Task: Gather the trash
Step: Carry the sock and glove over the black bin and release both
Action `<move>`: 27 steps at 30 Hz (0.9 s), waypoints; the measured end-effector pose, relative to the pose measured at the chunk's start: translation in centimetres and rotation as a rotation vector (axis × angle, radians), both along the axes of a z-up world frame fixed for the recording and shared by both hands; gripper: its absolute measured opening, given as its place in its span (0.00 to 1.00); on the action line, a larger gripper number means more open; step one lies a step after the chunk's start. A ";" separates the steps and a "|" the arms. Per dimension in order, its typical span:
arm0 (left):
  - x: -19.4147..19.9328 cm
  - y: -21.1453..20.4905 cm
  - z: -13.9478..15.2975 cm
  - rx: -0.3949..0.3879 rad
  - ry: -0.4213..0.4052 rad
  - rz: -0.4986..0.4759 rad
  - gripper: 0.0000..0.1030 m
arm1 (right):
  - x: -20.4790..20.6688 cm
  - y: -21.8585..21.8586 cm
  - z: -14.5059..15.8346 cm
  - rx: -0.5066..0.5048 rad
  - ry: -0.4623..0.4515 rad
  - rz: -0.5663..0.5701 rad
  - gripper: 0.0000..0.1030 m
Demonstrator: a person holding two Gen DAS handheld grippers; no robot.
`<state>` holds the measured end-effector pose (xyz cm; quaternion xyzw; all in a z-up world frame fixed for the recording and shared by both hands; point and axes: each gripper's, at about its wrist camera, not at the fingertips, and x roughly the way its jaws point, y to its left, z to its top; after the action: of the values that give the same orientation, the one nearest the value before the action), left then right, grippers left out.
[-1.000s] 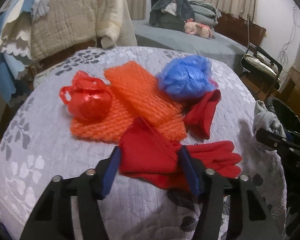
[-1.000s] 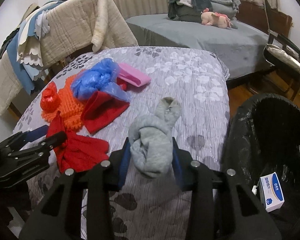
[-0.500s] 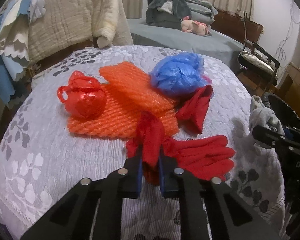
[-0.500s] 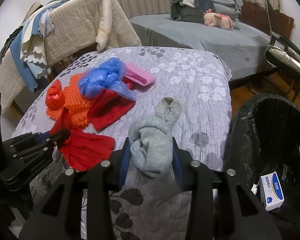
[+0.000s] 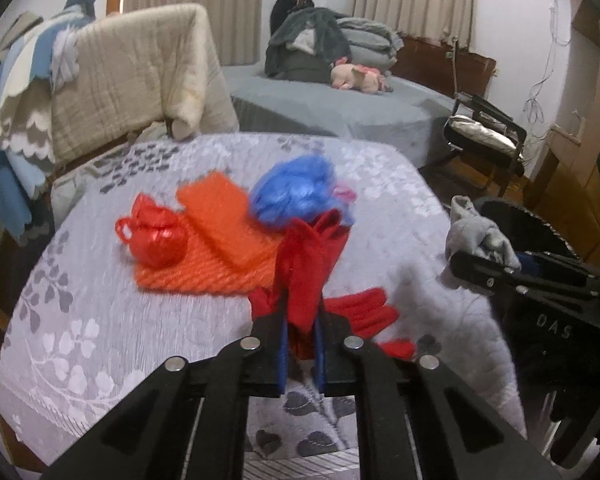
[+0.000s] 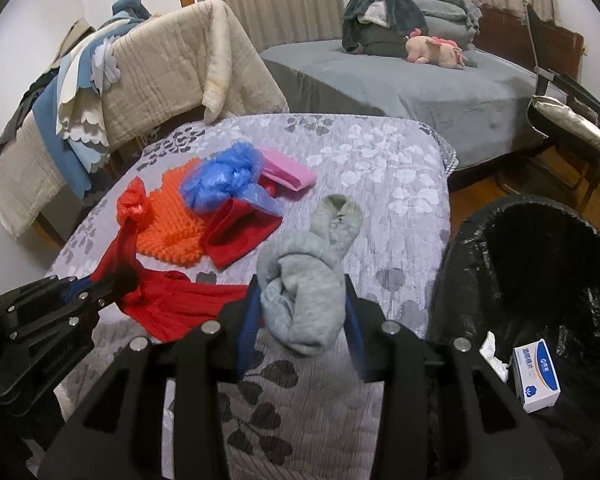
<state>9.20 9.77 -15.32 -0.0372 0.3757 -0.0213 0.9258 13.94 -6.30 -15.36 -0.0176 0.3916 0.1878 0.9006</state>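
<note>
red cloth (image 5: 306,280) is pinched in the left gripper (image 5: 300,344) (jaws fully closed on it). grey sock (image 6: 304,280) is clamped in the right gripper (image 6: 300,320), beside the bin (image 6: 540,280).

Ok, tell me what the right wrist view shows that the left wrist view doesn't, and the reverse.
Only the right wrist view shows the inside of the black-lined trash bin, with a small blue and white box and crumpled white paper in it, and the pink pouch in full.

Only the left wrist view shows the red glove's fingers lying on the tablecloth.

Both show the left tool shut on the red glove, the right tool shut on the grey sock, the blue plastic bag, the orange mesh and the red bag.
</note>
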 end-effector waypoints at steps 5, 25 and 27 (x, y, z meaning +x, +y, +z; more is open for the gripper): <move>0.0 -0.8 2.1 -0.008 -0.041 -0.012 0.10 | -0.9 -1.0 1.6 0.011 -0.026 -0.016 0.36; -0.2 -6.9 8.7 -0.059 -0.182 -0.151 0.10 | -4.3 -9.0 7.8 0.025 -0.149 -0.159 0.36; 0.0 -8.2 9.3 -0.072 -0.194 -0.181 0.10 | -4.6 -10.4 8.1 0.019 -0.154 -0.185 0.36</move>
<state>9.21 1.54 -6.01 -0.0342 0.2851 -0.1220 0.9501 9.33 -16.66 -7.30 0.0126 0.3194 0.1057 0.9416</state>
